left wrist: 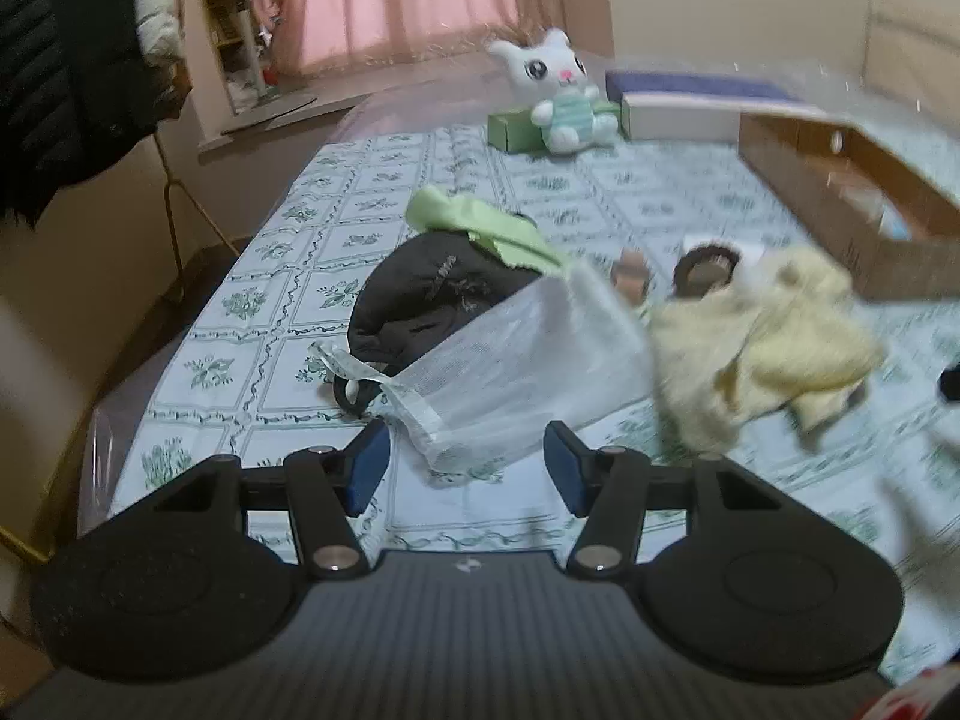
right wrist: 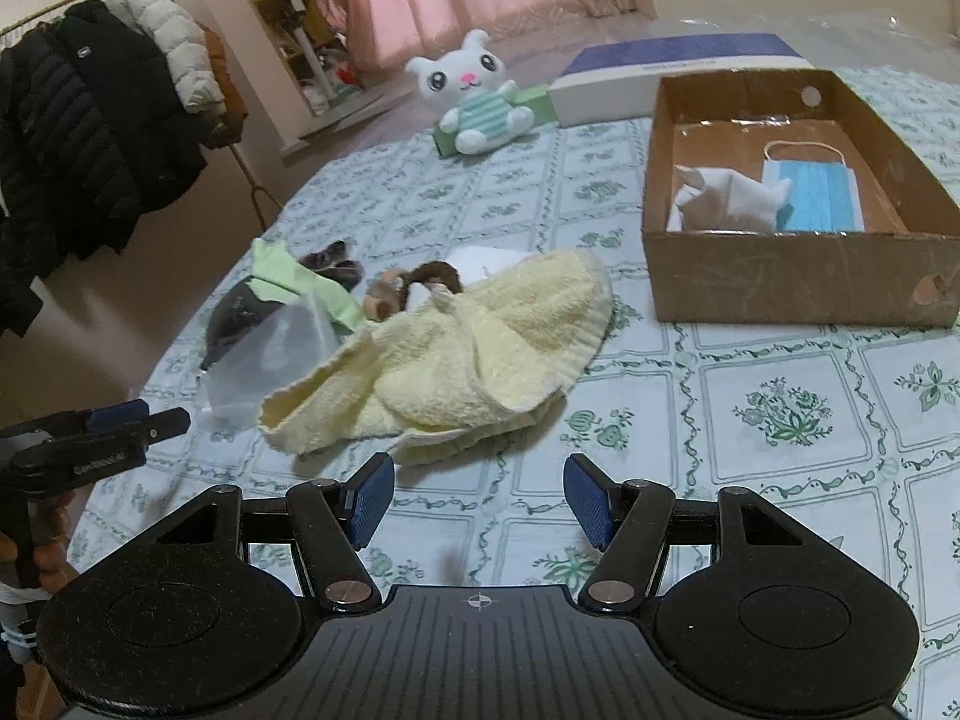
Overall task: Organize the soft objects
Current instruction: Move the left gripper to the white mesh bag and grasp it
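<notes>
On the flower-patterned tablecloth [right wrist: 750, 468] lies a heap of soft things. My left gripper [left wrist: 468, 468] is open, and the near end of a white mesh bag [left wrist: 516, 372] lies between its blue pads without being pressed. Behind the bag are a black fabric piece [left wrist: 432, 300] and a light green cloth [left wrist: 480, 228]. A crumpled yellow towel [right wrist: 456, 372] lies just ahead of my open, empty right gripper [right wrist: 480, 498]. A brown scrunchie [right wrist: 438, 276] peeks out behind the towel. In the right wrist view the left gripper [right wrist: 156, 417] shows at the left edge, beside the mesh bag [right wrist: 270, 348].
An open cardboard box [right wrist: 780, 282] at the right holds a blue face mask [right wrist: 810, 192] and a white cloth [right wrist: 726, 204]. A white plush bunny [right wrist: 474, 102], a green box [left wrist: 516, 132] and a white-and-blue box [right wrist: 678, 72] stand at the back. Coats [right wrist: 90, 138] hang beyond the table's left edge.
</notes>
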`<state>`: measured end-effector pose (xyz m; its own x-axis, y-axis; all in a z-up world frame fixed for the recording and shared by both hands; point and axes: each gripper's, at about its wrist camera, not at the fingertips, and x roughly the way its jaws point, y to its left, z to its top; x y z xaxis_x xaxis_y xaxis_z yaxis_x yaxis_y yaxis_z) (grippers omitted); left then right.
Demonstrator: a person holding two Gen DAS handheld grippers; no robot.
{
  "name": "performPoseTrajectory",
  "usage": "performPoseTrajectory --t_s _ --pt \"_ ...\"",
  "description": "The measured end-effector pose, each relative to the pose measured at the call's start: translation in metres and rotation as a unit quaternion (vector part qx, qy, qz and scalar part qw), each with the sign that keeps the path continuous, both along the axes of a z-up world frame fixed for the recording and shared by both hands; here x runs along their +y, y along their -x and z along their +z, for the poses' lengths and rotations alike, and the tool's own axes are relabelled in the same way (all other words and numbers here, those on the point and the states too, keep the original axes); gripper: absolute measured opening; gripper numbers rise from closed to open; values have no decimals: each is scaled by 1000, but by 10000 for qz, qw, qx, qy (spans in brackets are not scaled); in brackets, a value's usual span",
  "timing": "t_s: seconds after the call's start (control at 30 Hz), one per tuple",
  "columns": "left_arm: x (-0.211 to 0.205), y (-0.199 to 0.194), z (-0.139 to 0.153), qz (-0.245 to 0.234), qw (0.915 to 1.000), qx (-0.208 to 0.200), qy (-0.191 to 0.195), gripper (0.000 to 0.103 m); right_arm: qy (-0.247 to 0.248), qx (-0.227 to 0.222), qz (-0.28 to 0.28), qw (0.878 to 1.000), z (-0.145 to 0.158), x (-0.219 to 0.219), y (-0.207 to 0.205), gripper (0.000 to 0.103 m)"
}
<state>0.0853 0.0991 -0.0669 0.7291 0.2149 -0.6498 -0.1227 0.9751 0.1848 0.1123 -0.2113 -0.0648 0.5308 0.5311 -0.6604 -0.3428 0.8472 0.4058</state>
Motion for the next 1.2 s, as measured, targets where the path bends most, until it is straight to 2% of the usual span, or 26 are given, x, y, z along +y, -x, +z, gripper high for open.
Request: performPoseTrajectory --t_s 0.23,0.3,0.47,0.67,0.7,0.77,0.8,0.83,0.97,1.03,1.1,1.2 --pt "-5 -20 -28 -452 9954 120 -831 61 72 -101 -24 9999 -3 6 -19 63" --pt "-4 -27 -34 -559 9939 107 -946 64 78 -181 -3 9998 -1 11 -27 63" --pt "-1 -42 -46 -816 9889 179 -1227 66 22 -281 2 9996 -1 23 -46 63" --pt "2 -53 -56 -1251 9786 154 -1624 79 -8 -268 31 9996 -6 32 -58 63" --pt "3 -55 -58 -1305 9775 149 -1653 82 -7 -253 29 9997 -7 33 -59 63" --pt "8 -59 -57 -1347 9786 161 -1544 83 -16 -215 16 9998 -10 33 -61 63" --pt "12 -61 -56 -1388 9800 176 -1418 78 -18 -191 7 9998 -11 33 -61 63" --pt "13 -61 -55 -1443 9806 196 -1315 68 -23 -167 -1 9999 -13 33 -62 63" --pt "14 -60 -54 -1597 9818 243 -995 40 -52 -90 -31 9999 -17 30 -64 63" --pt "13 -57 -54 -1628 9826 267 -856 16 -69 -80 -44 9999 -18 29 -64 63" --pt "9 -54 -54 -1599 9836 272 -784 10 -73 -77 -50 9999 -18 29 -64 63" --pt "5 -43 -47 -1476 9868 155 -653 7 -46 -153 -10 9999 -17 29 -62 63"
